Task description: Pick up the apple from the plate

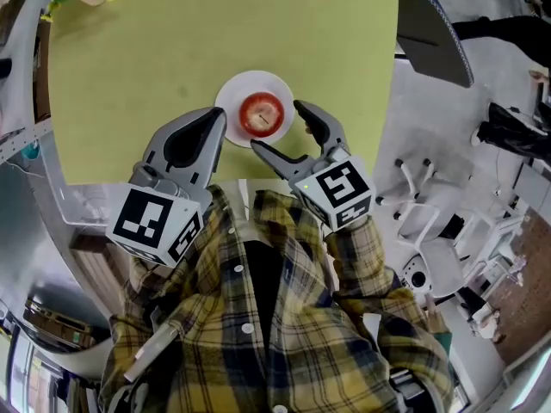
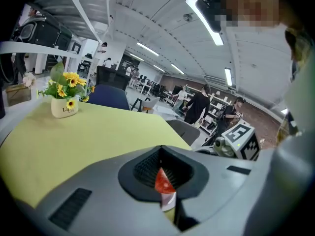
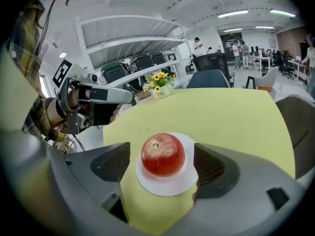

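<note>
Framing the round red apple (image 1: pixel 261 114) on its small white plate (image 1: pixel 234 93) on the yellow-green worktop (image 1: pixel 172 41) with the right gripper (image 1: pixel 277 127) spread wide, untouching — apparently poised to close — keeping the left gripper (image 1: pixel 215 120) shut, empty, aside.

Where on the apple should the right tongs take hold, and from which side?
Across its widest middle, flank to flank, coming from the near side, angled down. The apple is round and sits upright, stem dimple up, on the plate. The open right tongs frame it.
</note>
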`<state>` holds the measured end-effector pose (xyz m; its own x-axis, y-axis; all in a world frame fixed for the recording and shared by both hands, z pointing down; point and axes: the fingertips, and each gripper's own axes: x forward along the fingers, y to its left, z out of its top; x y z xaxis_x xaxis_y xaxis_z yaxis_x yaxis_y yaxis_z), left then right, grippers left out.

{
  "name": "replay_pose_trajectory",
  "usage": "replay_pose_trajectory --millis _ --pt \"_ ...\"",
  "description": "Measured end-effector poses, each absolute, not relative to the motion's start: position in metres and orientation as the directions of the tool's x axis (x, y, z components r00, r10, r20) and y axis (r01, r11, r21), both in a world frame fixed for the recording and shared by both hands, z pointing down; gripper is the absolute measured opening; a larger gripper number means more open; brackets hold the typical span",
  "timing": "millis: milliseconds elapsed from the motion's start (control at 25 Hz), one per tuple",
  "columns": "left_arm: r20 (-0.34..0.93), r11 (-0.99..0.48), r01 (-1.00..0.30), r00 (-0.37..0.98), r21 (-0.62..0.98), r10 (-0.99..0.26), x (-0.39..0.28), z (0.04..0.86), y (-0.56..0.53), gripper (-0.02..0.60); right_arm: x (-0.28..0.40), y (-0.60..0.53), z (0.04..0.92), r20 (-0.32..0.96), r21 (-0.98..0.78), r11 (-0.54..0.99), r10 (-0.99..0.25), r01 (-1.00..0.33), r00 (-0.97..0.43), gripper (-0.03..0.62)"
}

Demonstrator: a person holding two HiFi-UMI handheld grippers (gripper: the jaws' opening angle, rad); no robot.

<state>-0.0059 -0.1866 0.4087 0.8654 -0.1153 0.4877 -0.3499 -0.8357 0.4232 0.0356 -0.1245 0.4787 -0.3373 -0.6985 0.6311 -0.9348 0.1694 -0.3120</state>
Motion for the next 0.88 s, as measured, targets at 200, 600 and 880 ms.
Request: replay_pose_trajectory --millis 200,600,880 --pt "0.496 -0.829 -0.351 0.862 0.435 -0.104 -0.009 0.418 -0.183 0.008 0.029 -0.128 0.494 0.660 -0.278 0.191 -0.674 -0.941 -0.332 0.393" --pt "0.516 -0.814 -0.359 0.852 0.456 -0.086 -0.017 0.432 -0.176 0.008 0.023 -0.135 0.517 0.689 -0.264 0.204 -0.645 -0.943 -0.332 0.393" --pt "0.518 -0.806 -0.362 0.852 0.469 -0.081 -0.018 0.434 -0.172 0.008 0.022 -0.138 0.518 0.687 -0.259 0.223 -0.641 -0.940 -0.341 0.391"
